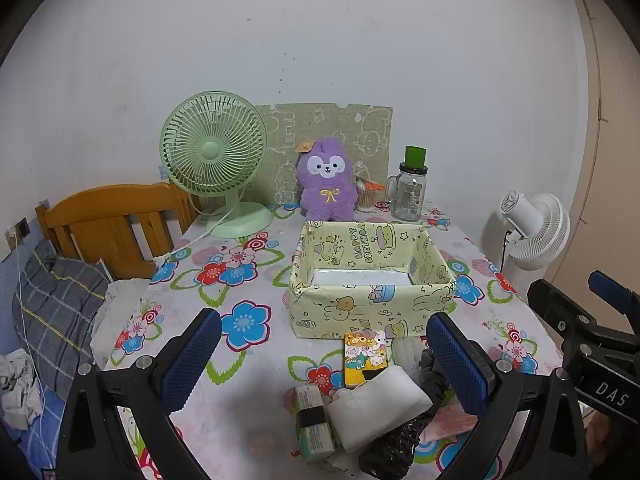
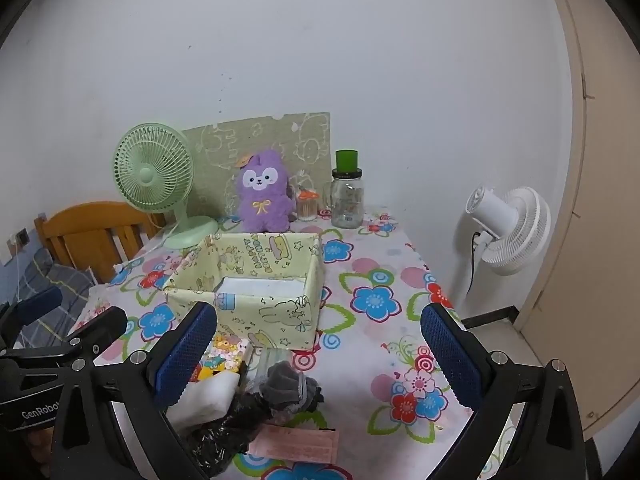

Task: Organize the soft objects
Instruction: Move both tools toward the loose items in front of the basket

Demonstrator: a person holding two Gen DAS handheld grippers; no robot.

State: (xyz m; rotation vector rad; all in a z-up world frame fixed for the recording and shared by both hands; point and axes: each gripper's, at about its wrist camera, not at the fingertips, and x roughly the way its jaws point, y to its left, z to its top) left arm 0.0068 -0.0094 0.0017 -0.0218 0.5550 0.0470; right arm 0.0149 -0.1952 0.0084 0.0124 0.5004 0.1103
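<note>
A pale yellow cartoon-print box point(image 1: 372, 304) point(image 2: 248, 300) stands open in the middle of the flowered table, only a white lining showing inside. In front of it lies a pile: a colourful cartoon tissue pack point(image 1: 365, 356) point(image 2: 224, 354), a white pad point(image 1: 376, 400) point(image 2: 208, 396), a green-and-black packet point(image 1: 314, 420), a crinkled black bag point(image 1: 392, 448) point(image 2: 228, 428), a grey cloth bundle point(image 2: 288, 386) and a pink packet point(image 2: 296, 446). My left gripper point(image 1: 324, 360) hovers open above the pile. My right gripper point(image 2: 320, 356) is open too, just right of it. A purple plush point(image 1: 326, 180) point(image 2: 264, 192) sits behind the box.
A green desk fan point(image 1: 216, 160) point(image 2: 154, 176), a glass jar with a green lid point(image 1: 410, 188) point(image 2: 347, 196) and a cotton-swab holder point(image 1: 366, 196) line the back wall. A wooden headboard point(image 1: 108, 228) and bedding lie left; a white floor fan point(image 2: 508, 232) stands right.
</note>
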